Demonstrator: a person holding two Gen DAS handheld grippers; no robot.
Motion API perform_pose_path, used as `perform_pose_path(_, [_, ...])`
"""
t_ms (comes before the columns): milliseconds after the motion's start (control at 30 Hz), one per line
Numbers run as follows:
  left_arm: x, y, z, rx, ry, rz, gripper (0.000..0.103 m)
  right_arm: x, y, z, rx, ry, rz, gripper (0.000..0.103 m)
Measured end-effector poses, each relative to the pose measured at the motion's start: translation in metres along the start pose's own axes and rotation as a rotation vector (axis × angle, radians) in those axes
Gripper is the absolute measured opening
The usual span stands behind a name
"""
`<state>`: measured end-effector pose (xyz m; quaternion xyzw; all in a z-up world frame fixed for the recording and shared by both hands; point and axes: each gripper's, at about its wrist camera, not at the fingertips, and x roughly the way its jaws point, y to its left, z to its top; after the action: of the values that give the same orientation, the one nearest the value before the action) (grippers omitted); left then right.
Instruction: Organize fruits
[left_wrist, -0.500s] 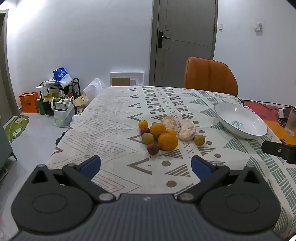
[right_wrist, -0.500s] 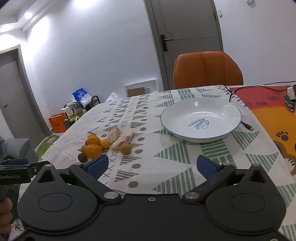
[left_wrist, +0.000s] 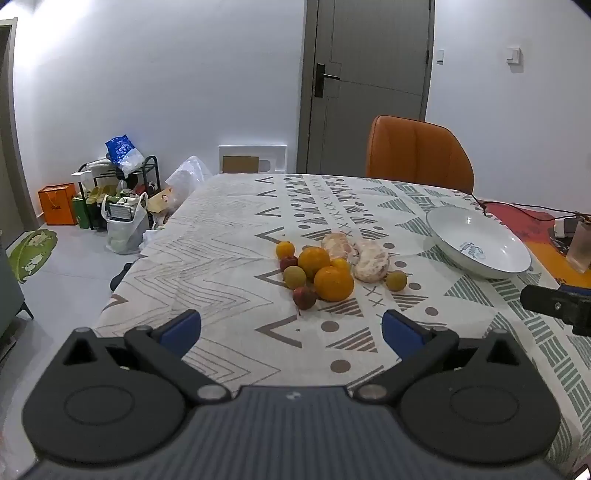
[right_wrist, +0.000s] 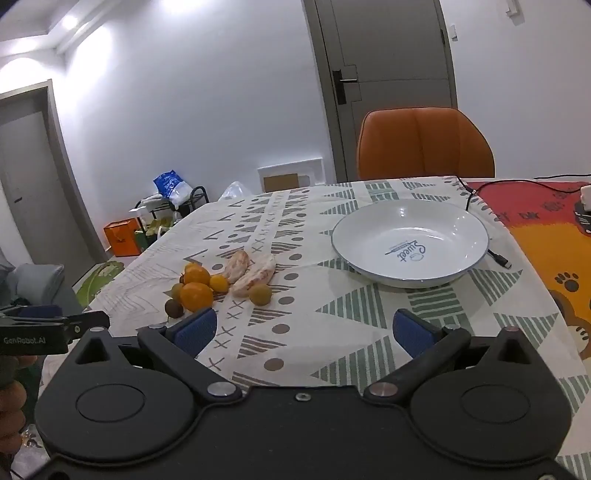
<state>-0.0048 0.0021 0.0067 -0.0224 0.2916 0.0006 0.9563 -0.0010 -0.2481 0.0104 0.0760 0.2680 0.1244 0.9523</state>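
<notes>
Colours on the table

The tablecloth (left_wrist: 229, 236) is cream with grey and green zigzags, triangles and dots. The oranges (left_wrist: 333, 283) are bright orange, the small fruits (left_wrist: 294, 277) yellow-green and dark red, the peeled pieces (left_wrist: 370, 261) pale pink. The bowl (right_wrist: 376, 225) is white with blue writing. The chair (right_wrist: 424, 144) is orange. The gripper pads (left_wrist: 400, 330) are blue on black.

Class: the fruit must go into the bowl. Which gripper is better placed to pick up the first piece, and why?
Left. The left gripper is open and faces the fruit pile straight ahead. The right gripper is open too, but the pile lies off to its left, and the empty bowl is ahead.
</notes>
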Motion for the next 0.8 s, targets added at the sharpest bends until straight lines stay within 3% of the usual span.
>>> perform_pose_path(800, [-0.0007,-0.0020,0.0020,-0.003,-0.012,-0.011,0.103,-0.0037,-0.0008,0.0025,0.000,-0.004,-0.003,0.103])
